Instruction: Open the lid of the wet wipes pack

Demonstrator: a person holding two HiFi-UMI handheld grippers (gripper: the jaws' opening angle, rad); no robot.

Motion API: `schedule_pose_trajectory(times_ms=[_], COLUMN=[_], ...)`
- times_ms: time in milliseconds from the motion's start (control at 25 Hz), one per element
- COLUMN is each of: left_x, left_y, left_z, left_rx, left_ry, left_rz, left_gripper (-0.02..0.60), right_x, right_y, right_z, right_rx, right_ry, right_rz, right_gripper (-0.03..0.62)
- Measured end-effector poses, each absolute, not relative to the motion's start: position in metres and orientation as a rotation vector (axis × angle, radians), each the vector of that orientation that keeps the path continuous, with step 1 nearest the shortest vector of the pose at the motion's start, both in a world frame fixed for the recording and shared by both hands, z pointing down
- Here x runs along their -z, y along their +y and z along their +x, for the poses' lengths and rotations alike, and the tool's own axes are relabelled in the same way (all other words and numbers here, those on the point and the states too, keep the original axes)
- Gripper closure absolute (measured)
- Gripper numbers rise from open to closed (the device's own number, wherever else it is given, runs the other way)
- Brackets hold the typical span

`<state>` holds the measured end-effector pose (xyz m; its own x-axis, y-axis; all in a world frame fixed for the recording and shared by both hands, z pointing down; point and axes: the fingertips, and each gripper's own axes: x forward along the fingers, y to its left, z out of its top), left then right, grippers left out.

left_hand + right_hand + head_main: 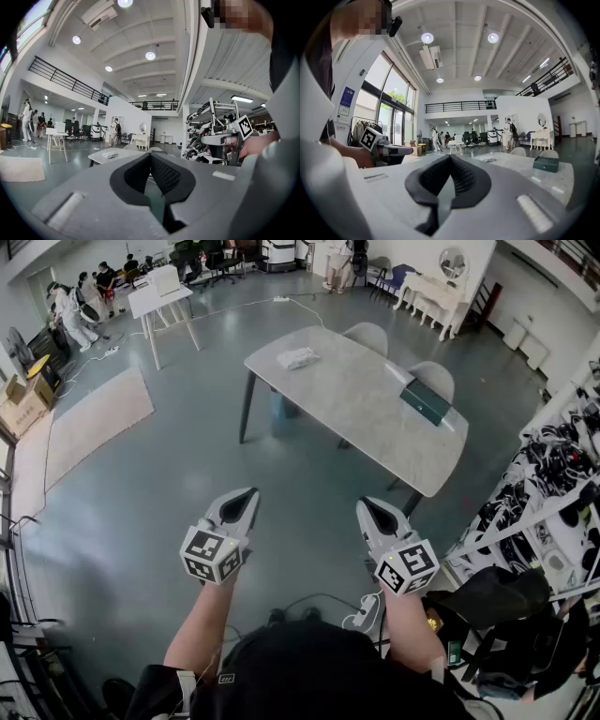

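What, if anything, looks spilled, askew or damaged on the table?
Nothing stands out. The wet wipes pack lies flat near the far end of the table; the green box sits flat by its right edge.

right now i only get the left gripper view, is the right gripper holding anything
Observer: No. In its own view, the right gripper has its jaws together with nothing between them.
Operator: how far am i from the pack
Observer: In the head view, the wet wipes pack lies near the far left end of the table. The left gripper and the right one are both well short of the table's near edge.
Operator: anything else up there
Observer: A dark green box sits at the right end, apart from the pack.
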<state>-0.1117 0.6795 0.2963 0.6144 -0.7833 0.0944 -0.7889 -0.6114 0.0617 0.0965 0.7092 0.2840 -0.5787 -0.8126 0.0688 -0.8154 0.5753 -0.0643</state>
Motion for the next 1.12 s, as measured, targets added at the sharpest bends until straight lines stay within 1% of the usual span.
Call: schedule_pose_trajectory(times_ms=[240, 480, 800, 1120], left_x=[-0.305, -0.312, -0.31, -0.312], left_y=[0.675, 0.678, 0.68, 0.681], left_z=[-0.083, -0.059, -0.025, -0.02], left_rx=[-0.09, -0.136, -0.145, -0.152], left_ry=[-1.342, -1.331, -1.341, -1.351], left_rz=[2.721, 2.71, 2.716, 2.708], left_gripper=[0.572, 0.572, 0.572, 0.571], right_x=[-0.301, -0.301, -0.305, -0.306], right_y=[0.706, 0.705, 0.713, 0.714], right_z=[0.12, 0.143, 0.174, 0.184], right_rx=[-0.18, -0.163, -0.232, -0.238], right_ry=[-2.758, -2.765, -2.827, -2.847], right_rz=[1.402, 1.396, 1.357, 1.345], right_gripper=[0.594, 0.594, 0.592, 0.592])
